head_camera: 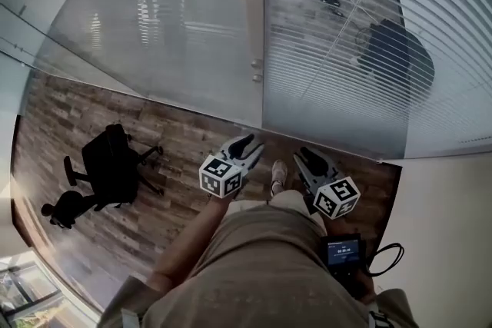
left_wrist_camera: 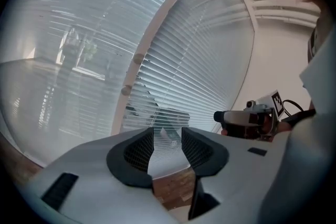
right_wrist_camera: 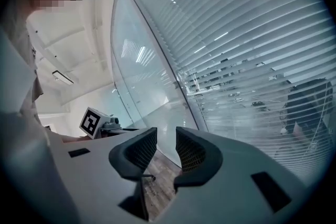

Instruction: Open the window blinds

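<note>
White horizontal blinds [head_camera: 346, 50] hang full length over the right-hand pane, and a dim room shows between their slats. My left gripper [head_camera: 247, 144] and right gripper [head_camera: 306, 156] are held side by side at waist height, pointing at the blinds' lower part and apart from them. In the left gripper view the left gripper [left_wrist_camera: 168, 139] stands open and empty, with the blinds [left_wrist_camera: 199, 71] ahead. In the right gripper view the right gripper [right_wrist_camera: 166, 139] is also open and empty, facing the blinds [right_wrist_camera: 252, 60]. No cord or wand is clearly visible.
A pale vertical frame post [head_camera: 252, 27] with two round knobs [head_camera: 257, 71] separates the blinds from a frosted glass panel [head_camera: 154, 34] on the left. A black office chair [head_camera: 111, 161] stands on the wood floor at the left. A white wall [head_camera: 450, 234] closes the right side.
</note>
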Demonstrator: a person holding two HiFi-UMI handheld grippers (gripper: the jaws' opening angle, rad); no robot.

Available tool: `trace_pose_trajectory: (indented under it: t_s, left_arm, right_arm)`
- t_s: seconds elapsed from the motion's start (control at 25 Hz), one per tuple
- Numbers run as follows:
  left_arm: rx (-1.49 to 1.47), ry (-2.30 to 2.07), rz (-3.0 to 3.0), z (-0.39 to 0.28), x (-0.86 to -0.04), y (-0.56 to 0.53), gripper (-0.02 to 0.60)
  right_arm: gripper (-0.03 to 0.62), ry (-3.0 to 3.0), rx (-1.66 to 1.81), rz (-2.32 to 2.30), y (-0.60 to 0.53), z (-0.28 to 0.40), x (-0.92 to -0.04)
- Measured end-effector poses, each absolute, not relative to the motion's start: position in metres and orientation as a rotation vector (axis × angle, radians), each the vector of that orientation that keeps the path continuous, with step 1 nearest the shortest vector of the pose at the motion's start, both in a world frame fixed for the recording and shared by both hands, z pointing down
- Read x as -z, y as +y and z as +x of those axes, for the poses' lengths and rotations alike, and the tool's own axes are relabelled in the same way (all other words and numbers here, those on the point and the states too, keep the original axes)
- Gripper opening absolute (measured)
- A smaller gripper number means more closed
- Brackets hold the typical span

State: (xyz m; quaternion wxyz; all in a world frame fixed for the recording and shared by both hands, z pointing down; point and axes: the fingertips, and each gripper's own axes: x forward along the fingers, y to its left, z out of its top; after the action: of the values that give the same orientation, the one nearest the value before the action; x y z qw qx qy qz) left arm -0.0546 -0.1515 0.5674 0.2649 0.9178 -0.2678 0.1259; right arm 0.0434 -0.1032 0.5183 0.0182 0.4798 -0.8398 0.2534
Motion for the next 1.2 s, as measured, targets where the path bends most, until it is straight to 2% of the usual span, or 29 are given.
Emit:
trace_pose_trajectory:
  t_s: [0.52, 1.2]
  left_arm:
    - [-0.312, -0.724, 2.481, -0.154, -0.573, -0.038, 0.163]
    - [-0.361, -0.641, 2.478, -0.200, -0.594, 0.126, 0.163]
  right_arm:
    - [0.118, -2.626, -0.724, 1.408, 0.002, -0.066, -0.515]
    - [0.118, -2.595, -0.783, 1.525, 0.168, -0.099, -0.525]
